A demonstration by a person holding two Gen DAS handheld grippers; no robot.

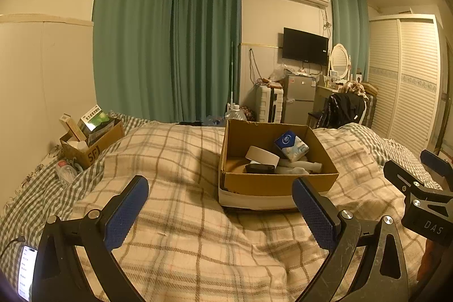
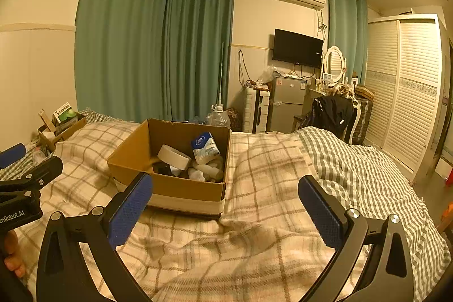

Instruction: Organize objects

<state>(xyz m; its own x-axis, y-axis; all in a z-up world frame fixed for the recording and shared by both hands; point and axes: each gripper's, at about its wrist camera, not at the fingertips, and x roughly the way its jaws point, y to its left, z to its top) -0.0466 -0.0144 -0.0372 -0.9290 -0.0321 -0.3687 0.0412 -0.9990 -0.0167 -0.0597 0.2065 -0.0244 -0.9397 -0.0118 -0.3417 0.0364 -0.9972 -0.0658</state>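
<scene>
An open cardboard box (image 1: 279,183) (image 2: 184,190) sits on the plaid blanket (image 1: 181,239) (image 2: 254,245) of the bed. Inside lie a roll of white tape (image 1: 262,156) (image 2: 173,157), a blue-and-white tissue pack (image 1: 291,145) (image 2: 205,148), a black object (image 1: 260,168) and white bottles or cloth (image 1: 297,167) (image 2: 206,170). My left gripper (image 1: 220,212) is open and empty, just in front of the box. My right gripper (image 2: 226,212) is open and empty, in front of the box and slightly right of it. Each gripper shows at the edge of the other's view.
A second cardboard box (image 1: 93,142) (image 2: 61,126) with packages stands at the far left by the wall, a plastic bottle (image 1: 65,171) beside it. A lit phone (image 1: 27,272) lies at the near left. Green curtains, a fridge, a TV and a wardrobe stand beyond the bed.
</scene>
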